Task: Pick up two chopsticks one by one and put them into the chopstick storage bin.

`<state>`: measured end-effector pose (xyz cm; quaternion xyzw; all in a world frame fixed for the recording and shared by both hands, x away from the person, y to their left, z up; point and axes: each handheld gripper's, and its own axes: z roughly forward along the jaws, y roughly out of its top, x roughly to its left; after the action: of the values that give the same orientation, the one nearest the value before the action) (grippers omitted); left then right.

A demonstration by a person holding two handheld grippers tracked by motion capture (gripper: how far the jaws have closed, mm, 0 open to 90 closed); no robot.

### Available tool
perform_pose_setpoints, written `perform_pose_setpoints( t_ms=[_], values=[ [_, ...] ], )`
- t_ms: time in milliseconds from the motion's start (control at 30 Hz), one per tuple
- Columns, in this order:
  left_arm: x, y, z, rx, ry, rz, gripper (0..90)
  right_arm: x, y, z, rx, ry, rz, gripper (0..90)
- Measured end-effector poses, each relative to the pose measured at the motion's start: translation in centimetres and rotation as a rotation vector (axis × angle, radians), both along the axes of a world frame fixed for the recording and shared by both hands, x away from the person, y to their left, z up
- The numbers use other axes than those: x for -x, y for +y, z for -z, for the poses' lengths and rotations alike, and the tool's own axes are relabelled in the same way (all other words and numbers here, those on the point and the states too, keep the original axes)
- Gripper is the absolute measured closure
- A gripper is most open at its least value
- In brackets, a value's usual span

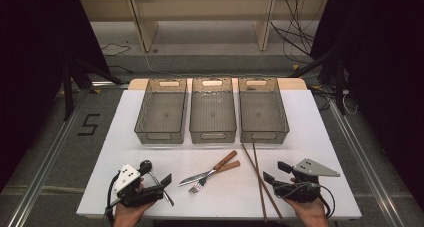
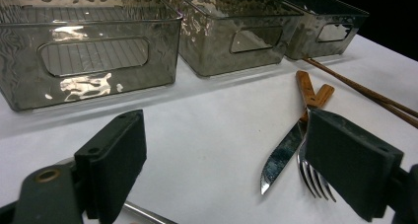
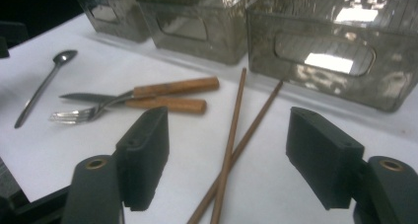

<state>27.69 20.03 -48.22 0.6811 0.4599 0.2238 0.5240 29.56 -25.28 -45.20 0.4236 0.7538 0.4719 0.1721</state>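
My left gripper [image 1: 159, 183] rests low over the near left part of the white bench [image 1: 310, 137], its jaws released with nothing between them. A metal spoon [image 1: 159, 184] lies right under and beside these jaws, its dark bowl just behind them and its handle running out past them toward the near edge. In the left gripper view the knife [image 2: 282, 155] and fork [image 2: 313, 177] lie just ahead of my right-hand jaw, the fork's tines partly hidden behind it, and their wooden handles cross further off.

Beyond both pairs of jaws three clear grey bins stand in a row: the left bin [image 1: 161, 109], the middle bin [image 1: 213, 109] and the right bin [image 1: 262, 109], sides nearly touching.

My right gripper [image 1: 274, 173] sits near the bench's near right corner, jaws also released and gripping nothing. A pair of brown chopsticks [image 1: 260, 179] lies just to the left of these jaws in the high view; in the right gripper view the two sticks run between the jaws on the bench below, crossing close in front of them.
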Motion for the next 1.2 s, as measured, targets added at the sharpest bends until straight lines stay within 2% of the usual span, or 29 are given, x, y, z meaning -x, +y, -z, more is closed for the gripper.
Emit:
perform_pose_setpoints(
  t_ms=[33,67,100,133,200,300,367,500,533,600,667,867,900,967,1000,1200],
  values=[
    [0.0,0.0,0.0,-0.001,0.000,0.000,15.7,0.0,0.0,0.0,0.000,0.000,0.000,34.6],
    [0.0,0.0,0.0,-0.001,0.000,0.001,15.7,-0.1,0.1,0.0,0.032,0.026,-0.001,35.4],
    [0.0,0.0,0.0,-0.001,0.000,0.001,15.7,-0.1,0.1,0.0,0.032,0.026,-0.001,35.4],
    [0.0,0.0,0.0,-0.002,0.000,0.001,15.7,-0.2,0.2,-0.2,0.053,0.056,0.000,36.9],
    [0.0,0.0,0.0,-0.002,0.000,0.001,15.7,-0.3,0.3,-0.2,0.064,0.069,0.001,37.5],
    [0.0,0.0,0.0,-0.003,0.001,0.001,15.7,-0.5,0.5,-0.5,0.122,0.119,0.005,40.9],
    [0.0,0.0,0.0,-0.003,0.001,0.002,15.7,-0.6,0.5,-0.5,0.135,0.125,0.011,41.7],
    [0.0,-0.1,0.0,-0.003,0.000,0.002,15.7,-0.8,0.6,-0.5,0.157,0.182,0.007,45.7],
    [0.0,-0.1,0.0,-0.004,0.000,0.002,15.7,-0.9,0.8,-0.3,0.186,0.210,0.009,47.0],
    [0.0,-0.1,0.0,-0.003,0.000,0.003,15.7,-0.9,0.8,-0.3,0.194,0.223,0.006,47.9],
    [0.0,-0.1,0.0,-0.003,0.000,0.002,15.7,-1.1,1.2,0.0,0.220,0.259,-0.011,50.5],
    [0.0,-0.1,0.0,-0.005,-0.001,0.006,15.7,-1.2,2.1,0.4,0.273,0.314,-0.034,55.4],
    [0.0,-0.1,0.0,-0.004,-0.002,0.006,15.7,-1.4,2.4,0.5,0.292,0.340,-0.045,58.6],
    [0.0,-0.1,0.0,-0.004,-0.004,0.005,15.7,-1.4,2.5,0.6,0.302,0.342,-0.049,60.1],
    [0.0,-0.1,0.0,-0.005,-0.003,0.005,15.7,-1.6,2.7,0.7,0.316,0.360,-0.056,62.6],
    [0.0,-0.1,0.0,-0.004,-0.003,0.005,15.7,-2.0,3.2,1.3,0.354,0.397,-0.049,68.0]
  ],
)
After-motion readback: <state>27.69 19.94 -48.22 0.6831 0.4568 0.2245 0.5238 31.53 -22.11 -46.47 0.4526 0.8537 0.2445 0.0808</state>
